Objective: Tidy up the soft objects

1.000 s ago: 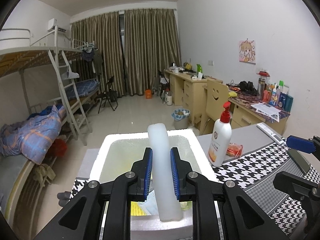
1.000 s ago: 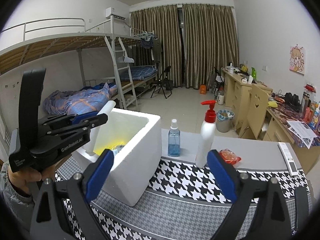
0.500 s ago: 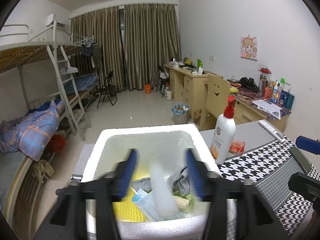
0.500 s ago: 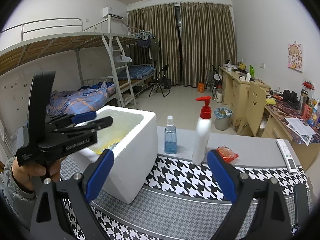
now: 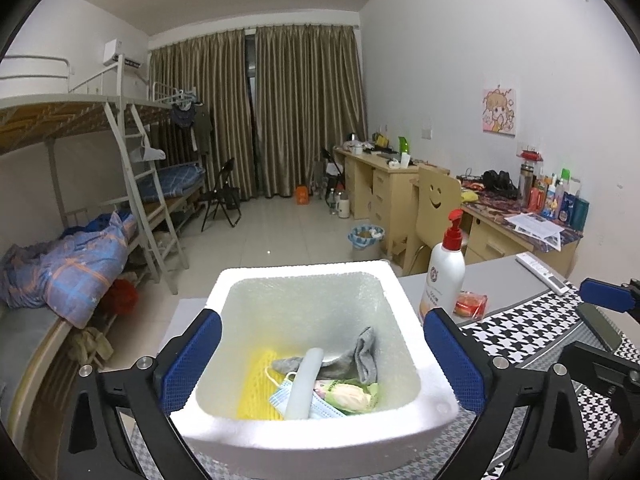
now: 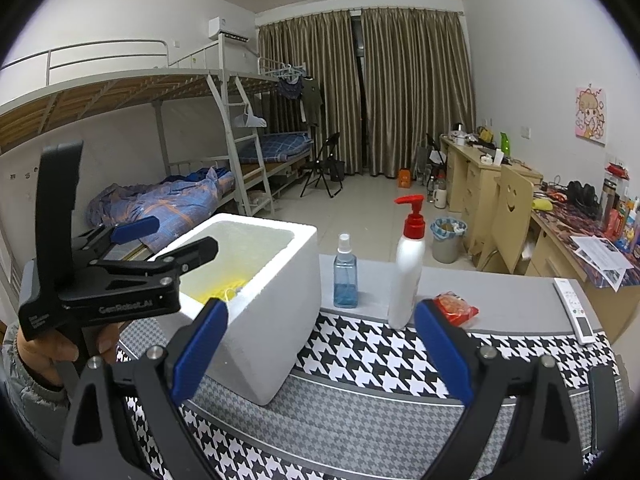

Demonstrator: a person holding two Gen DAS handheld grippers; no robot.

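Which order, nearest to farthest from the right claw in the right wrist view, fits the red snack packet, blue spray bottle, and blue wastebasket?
From the right claw:
1. Red snack packet, on the table, right of the pump bottle.
2. Blue spray bottle, at the table's far edge, beside the foam box.
3. Blue wastebasket, on the floor beyond.

Table point(image 6: 500, 304) carries foam box point(image 6: 276, 320), spray bottle point(image 6: 345, 276), pump bottle point(image 6: 408, 276), remote point(image 6: 574, 310).

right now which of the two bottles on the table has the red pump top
The taller white lotion bottle; the shorter blue spray bottle to its left has a clear nozzle.
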